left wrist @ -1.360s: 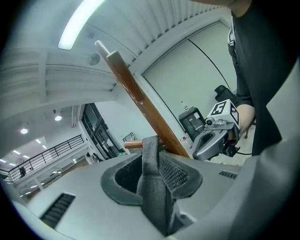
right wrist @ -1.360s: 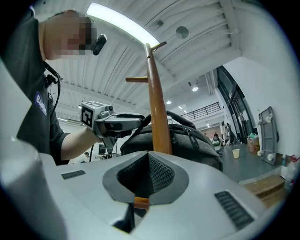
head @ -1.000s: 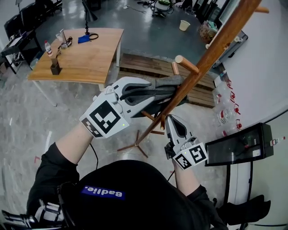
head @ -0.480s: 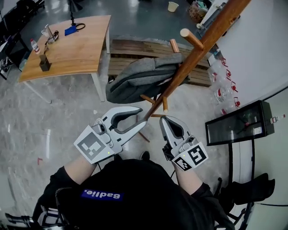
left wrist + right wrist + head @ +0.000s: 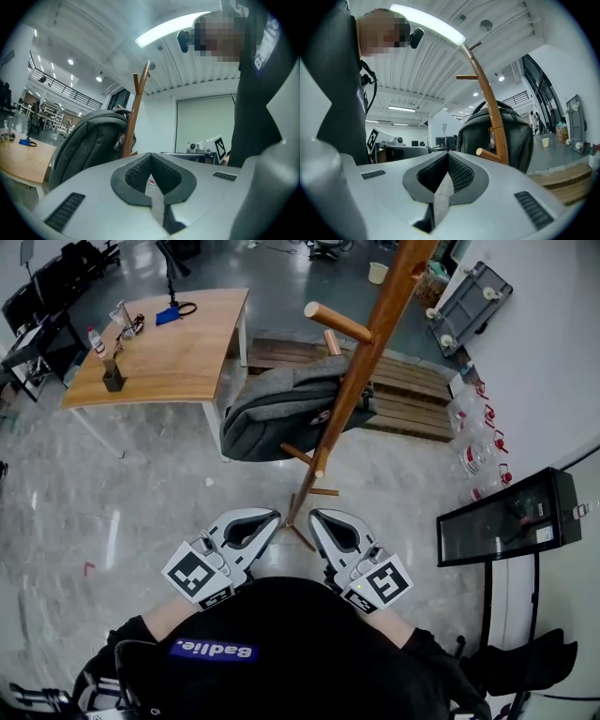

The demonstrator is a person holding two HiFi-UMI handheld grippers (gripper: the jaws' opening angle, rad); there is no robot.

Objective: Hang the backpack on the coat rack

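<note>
our left gripper (image 5: 268, 517): jaws just closed, empty | our right gripper (image 5: 316, 516): jaws together, just beside it

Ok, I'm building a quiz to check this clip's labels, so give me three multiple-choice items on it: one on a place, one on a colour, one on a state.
1. Where is the backpack?
A) on the table
B) on the coat rack
C) on the floor

2. What colour is the backpack?
A) grey
B) red
C) yellow

3. How do the jaws of the right gripper stand?
A) wide apart
B) shut on the backpack
C) shut, nothing between

Answers:
1 B, it hangs from the coat rack, clear of the floor.
2 A, its fabric is grey in every view.
3 C, the right gripper view shows the jaws together and empty.
</note>
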